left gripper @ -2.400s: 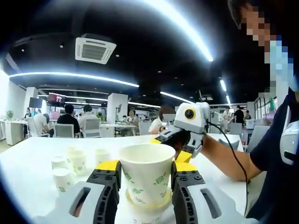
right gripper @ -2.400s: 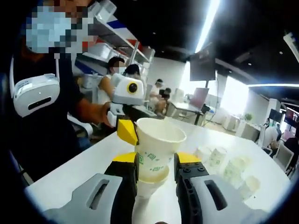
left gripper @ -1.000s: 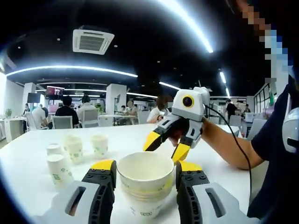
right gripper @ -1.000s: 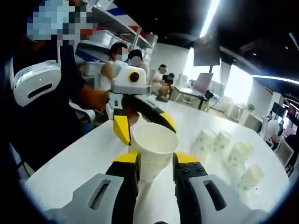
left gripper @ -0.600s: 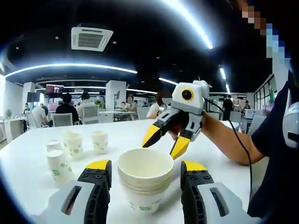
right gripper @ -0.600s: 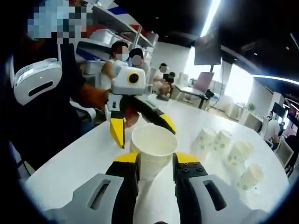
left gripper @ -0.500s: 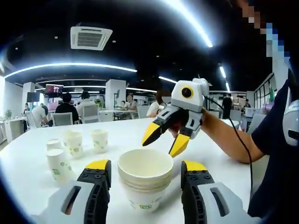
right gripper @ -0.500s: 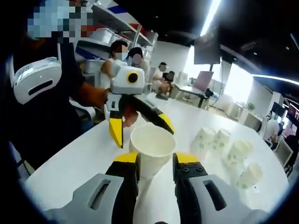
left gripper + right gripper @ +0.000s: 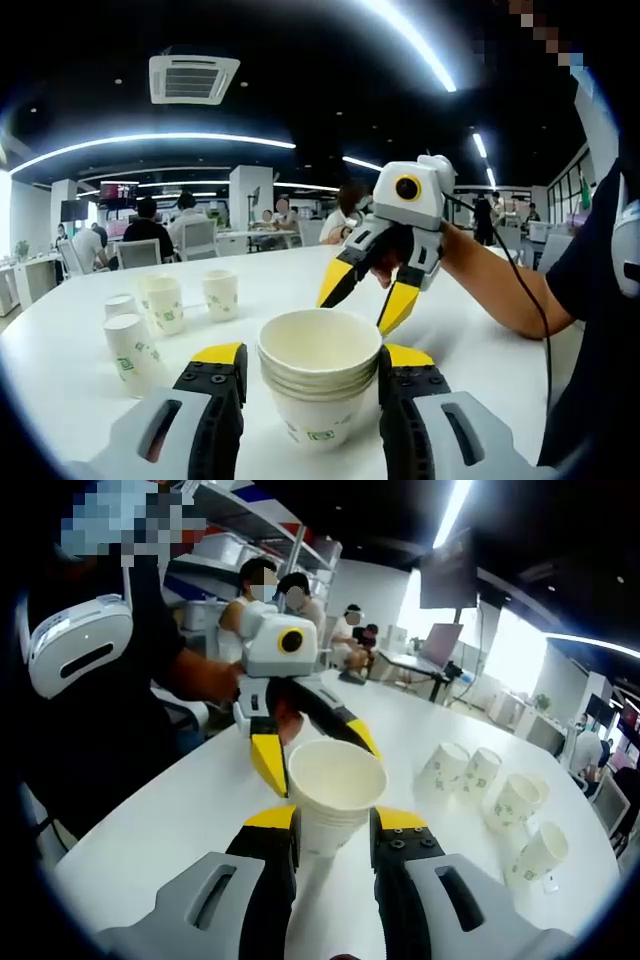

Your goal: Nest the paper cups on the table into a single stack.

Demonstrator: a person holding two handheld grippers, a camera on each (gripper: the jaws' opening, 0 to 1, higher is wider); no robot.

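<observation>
1. Left gripper view gives us the stack of paper cups (image 9: 318, 385) standing upright on the white table (image 9: 60, 370), several rims showing one inside another, so part of the nesting is already done.
2. We judge that our left gripper (image 9: 311, 385) has its fingers spread at either side of the stack, near it, with a narrow gap on each side.
3. Right gripper view shows the right gripper (image 9: 333, 838) with its fingers close against the stack's lower wall; we judge them closed on it, steadying it.
4. We count four loose cups (image 9: 162, 312) left on the table in a group well apart from the stack; in the right gripper view the same four (image 9: 497, 800) lie off to the side.
5. We judge the task roughly half done: the four remaining cups must each be fetched and dropped into the stack.
6. Other people sit at tables far behind.
</observation>
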